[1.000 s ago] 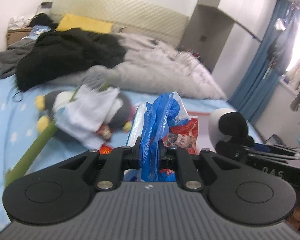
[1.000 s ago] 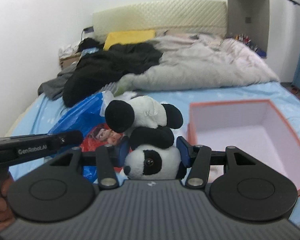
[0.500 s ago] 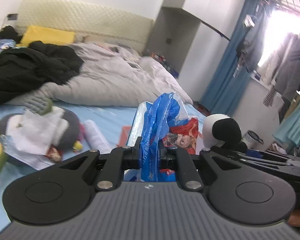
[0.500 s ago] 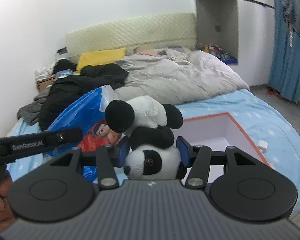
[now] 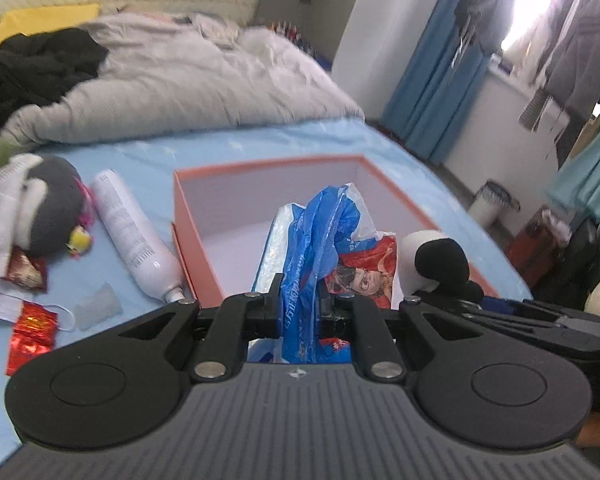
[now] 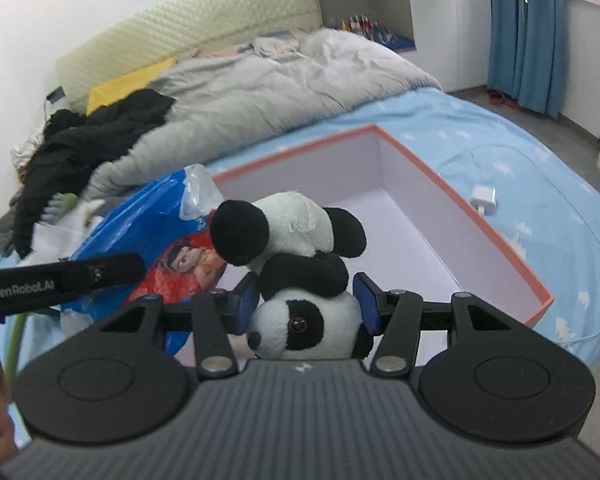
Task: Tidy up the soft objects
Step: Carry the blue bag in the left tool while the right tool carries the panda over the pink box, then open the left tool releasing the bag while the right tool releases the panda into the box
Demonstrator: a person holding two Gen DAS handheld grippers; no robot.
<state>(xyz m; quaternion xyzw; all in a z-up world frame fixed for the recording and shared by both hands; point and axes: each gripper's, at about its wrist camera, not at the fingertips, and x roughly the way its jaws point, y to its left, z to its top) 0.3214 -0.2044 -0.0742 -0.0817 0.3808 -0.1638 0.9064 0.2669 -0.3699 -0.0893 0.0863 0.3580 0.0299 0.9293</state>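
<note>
My left gripper (image 5: pixel 299 305) is shut on a blue and red plastic bag (image 5: pixel 320 236), held above the near end of an open orange box (image 5: pixel 260 168) with a pale inside. My right gripper (image 6: pixel 306 300) is shut on a panda plush (image 6: pixel 296 264), upside down, over the same box (image 6: pixel 452 200). The bag also shows in the right wrist view (image 6: pixel 148 232), left of the panda. The panda also shows in the left wrist view (image 5: pixel 436 256), right of the bag.
On the blue bedsheet left of the box lie a grey penguin plush (image 5: pixel 44 204), a white bottle (image 5: pixel 132 232), red wrappers (image 5: pixel 32 328) and a face mask. A grey duvet (image 5: pixel 188 76) and black clothes (image 5: pixel 28 68) cover the far bed. A white charger (image 6: pixel 484 202) lies right of the box.
Both grippers have swung right and tilted down over the bed. The open box has come into view right under the bag and panda. Both grips are unchanged.
</note>
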